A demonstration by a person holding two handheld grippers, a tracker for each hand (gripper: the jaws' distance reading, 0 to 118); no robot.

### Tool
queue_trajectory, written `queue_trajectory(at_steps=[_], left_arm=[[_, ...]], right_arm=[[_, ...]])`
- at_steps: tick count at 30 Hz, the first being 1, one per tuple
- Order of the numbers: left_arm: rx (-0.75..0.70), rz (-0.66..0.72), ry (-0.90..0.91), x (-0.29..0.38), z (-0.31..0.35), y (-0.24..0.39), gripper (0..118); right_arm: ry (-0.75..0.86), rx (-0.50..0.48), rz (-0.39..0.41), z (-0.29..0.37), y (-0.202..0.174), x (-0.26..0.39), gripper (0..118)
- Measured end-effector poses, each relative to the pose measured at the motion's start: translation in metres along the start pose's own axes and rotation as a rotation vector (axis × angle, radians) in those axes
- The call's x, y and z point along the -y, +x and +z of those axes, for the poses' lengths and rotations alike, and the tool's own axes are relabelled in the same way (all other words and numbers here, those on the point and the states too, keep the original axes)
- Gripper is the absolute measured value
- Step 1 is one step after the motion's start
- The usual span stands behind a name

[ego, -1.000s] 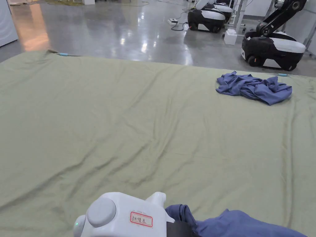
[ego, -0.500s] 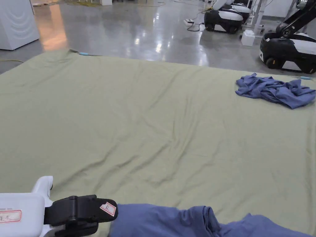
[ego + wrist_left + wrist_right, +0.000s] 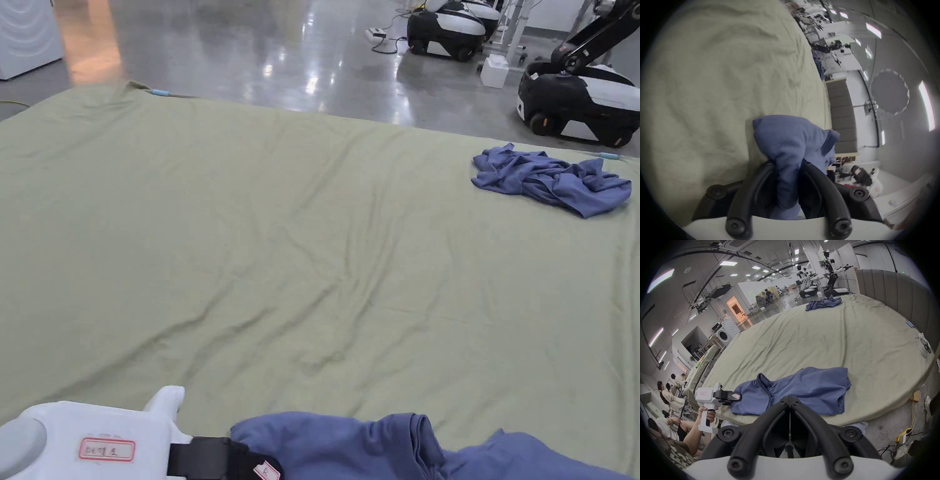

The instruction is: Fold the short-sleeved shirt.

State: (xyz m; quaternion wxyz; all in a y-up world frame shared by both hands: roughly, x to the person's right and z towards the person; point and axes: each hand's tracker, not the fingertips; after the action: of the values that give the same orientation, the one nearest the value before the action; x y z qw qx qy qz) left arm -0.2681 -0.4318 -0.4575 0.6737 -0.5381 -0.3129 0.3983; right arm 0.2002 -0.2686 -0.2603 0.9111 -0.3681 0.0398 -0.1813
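Lying bunched up along the near edge of the bed, the blue short-sleeved shirt is nowhere near flat, with its collar poking up toward the middle. The left gripper is at the shirt's left end, and in the left gripper view its jaws are clenched on a thick wad of the blue fabric. The right gripper hangs just off the near edge of the bed, jaws pressed together with nothing between them. A second blue garment sits crumpled near the bed's far right corner.
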Motion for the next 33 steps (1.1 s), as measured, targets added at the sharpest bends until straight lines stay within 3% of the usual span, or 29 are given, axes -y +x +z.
queue_trajectory(at_steps=[5,8,10,13,21,27,33], left_arm=[[-0.003,-0.013,0.053,0.001,0.023,0.001,23],[0.097,0.051,0.063,0.009,0.038,0.014,22],[0.092,0.008,0.095,0.013,0.056,0.026,22],[0.024,-0.052,0.145,0.019,0.088,0.037,21],[-0.141,0.006,0.315,0.029,0.164,0.06,21],[-0.038,-0.155,0.177,0.024,0.099,0.127,21],[-0.047,-0.311,-0.06,0.013,-0.043,0.174,21]], right_arm=[[0.015,-0.002,0.007,0.008,0.001,-0.001,3],[0.041,0.004,-0.002,0.015,0.002,-0.002,3],[0.053,0.004,-0.011,0.02,0.004,-0.001,3],[0.063,0.006,-0.019,0.024,0.007,-0.001,3],[0.071,0.006,-0.039,0.024,0.015,0.003,3],[0.052,-0.012,-0.029,0.02,0.019,0.006,3],[0.059,-0.02,-0.056,0.027,0.033,0.011,3]])
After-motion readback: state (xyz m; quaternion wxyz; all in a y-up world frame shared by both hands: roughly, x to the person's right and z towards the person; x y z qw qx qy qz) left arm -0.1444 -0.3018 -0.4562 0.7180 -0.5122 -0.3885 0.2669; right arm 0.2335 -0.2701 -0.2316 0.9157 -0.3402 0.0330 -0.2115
